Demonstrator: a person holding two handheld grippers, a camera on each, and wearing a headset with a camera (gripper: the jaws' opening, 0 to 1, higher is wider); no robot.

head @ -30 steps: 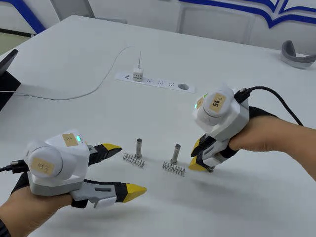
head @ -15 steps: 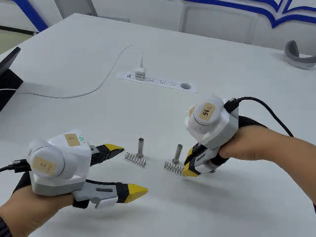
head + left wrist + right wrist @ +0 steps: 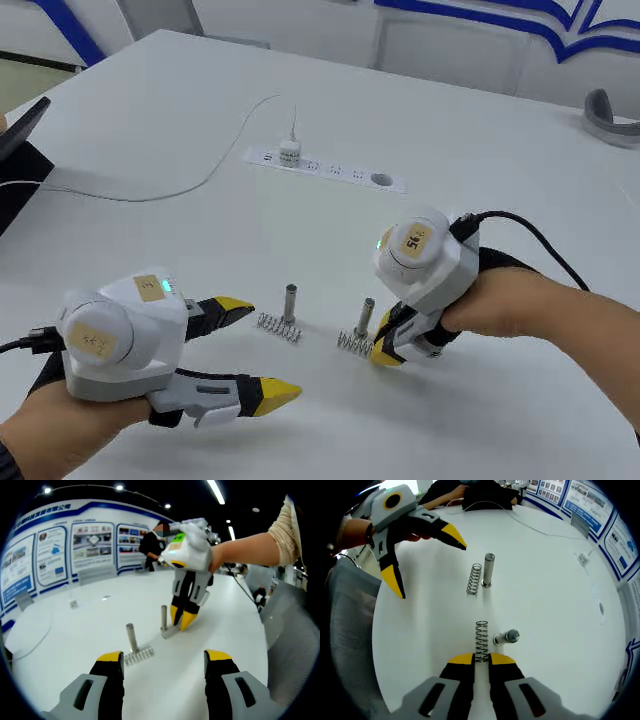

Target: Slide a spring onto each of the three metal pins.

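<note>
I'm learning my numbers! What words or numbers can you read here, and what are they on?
"56": tan sticker on the right gripper.
Two stickers on the left gripper: too blurred to read.
Wall posters: print too small to read.

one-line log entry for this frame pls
step: spring pickup | right gripper: shut on end of right spring, beside right pin | left gripper: open, hovering | left spring: flat by left pin | pins: upright, bare

In the head view the right gripper (image 3: 384, 354) hid the near end of a spring (image 3: 351, 343); whether it pinched that spring could not be told
</note>
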